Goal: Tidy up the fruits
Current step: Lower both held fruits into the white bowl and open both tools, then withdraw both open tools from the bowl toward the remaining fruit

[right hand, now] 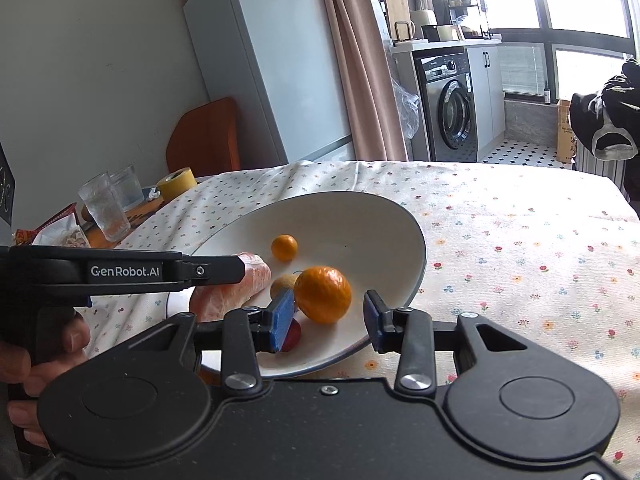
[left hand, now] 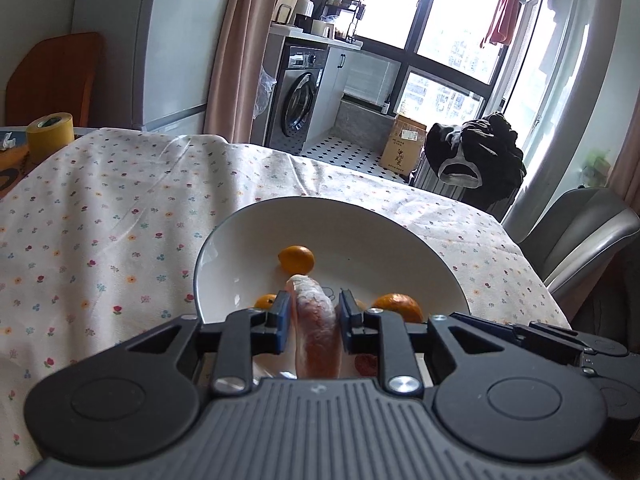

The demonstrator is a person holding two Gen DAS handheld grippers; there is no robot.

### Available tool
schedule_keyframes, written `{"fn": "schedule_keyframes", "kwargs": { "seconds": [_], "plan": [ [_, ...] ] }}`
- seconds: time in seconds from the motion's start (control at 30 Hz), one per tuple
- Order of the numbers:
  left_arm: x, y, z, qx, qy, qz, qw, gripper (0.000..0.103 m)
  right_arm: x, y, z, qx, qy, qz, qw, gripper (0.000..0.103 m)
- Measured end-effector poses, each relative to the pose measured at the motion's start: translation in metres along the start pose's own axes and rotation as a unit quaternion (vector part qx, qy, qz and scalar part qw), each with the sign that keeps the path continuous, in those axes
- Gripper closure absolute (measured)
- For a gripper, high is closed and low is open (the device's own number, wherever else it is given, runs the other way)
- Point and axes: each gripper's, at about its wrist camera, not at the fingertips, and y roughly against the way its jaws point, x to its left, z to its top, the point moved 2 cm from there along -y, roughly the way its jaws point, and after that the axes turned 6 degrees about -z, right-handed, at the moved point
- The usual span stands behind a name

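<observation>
The left gripper (left hand: 314, 316) is closed narrow on a pink, film-wrapped fruit segment (left hand: 316, 332), its blue pads (left hand: 282, 322) pressing both sides, low over the near part of the white plate (left hand: 248, 232). Just ahead of its tips lies a small kumquat (left hand: 297, 259); a mandarin (left hand: 398, 307) sits close to the right, another small orange fruit (left hand: 265, 301) close to the left.

The right gripper (right hand: 330, 320) stands wide and holds nothing, its fingers straddling the plate's near rim, the mandarin just ahead between them. A red fruit (right hand: 295, 334) shows behind its left pad.

Beyond the plate's far rim the flowered tablecloth (right hand: 520, 248) lies bare to the table edge. Glasses (right hand: 105, 206) and a tape roll (right hand: 176, 184) stand far left.
</observation>
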Motion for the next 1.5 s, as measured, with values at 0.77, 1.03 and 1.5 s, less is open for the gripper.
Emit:
{"fn": "schedule_keyframes", "kwargs": {
  "seconds": [0.77, 1.03, 1.5],
  "plan": [
    [0.003, 0.083, -0.005, -0.065, -0.005, 0.017, 0.9978, 0.009, 0.028, 0.034, 0.004, -0.030, 0.034, -0.023, 0.999, 0.018],
    [0.012, 0.110, -0.017, -0.067, 0.006, 0.023, 0.9975, 0.009, 0.039, 0.060, -0.002, -0.046, 0.031, -0.017, 0.998, 0.000],
    [0.023, 0.158, -0.027, -0.075, 0.004, 0.020, 0.9969, 0.000, 0.069, 0.084, -0.002, -0.053, 0.050, 0.002, 0.997, 0.000]
  ]
}}
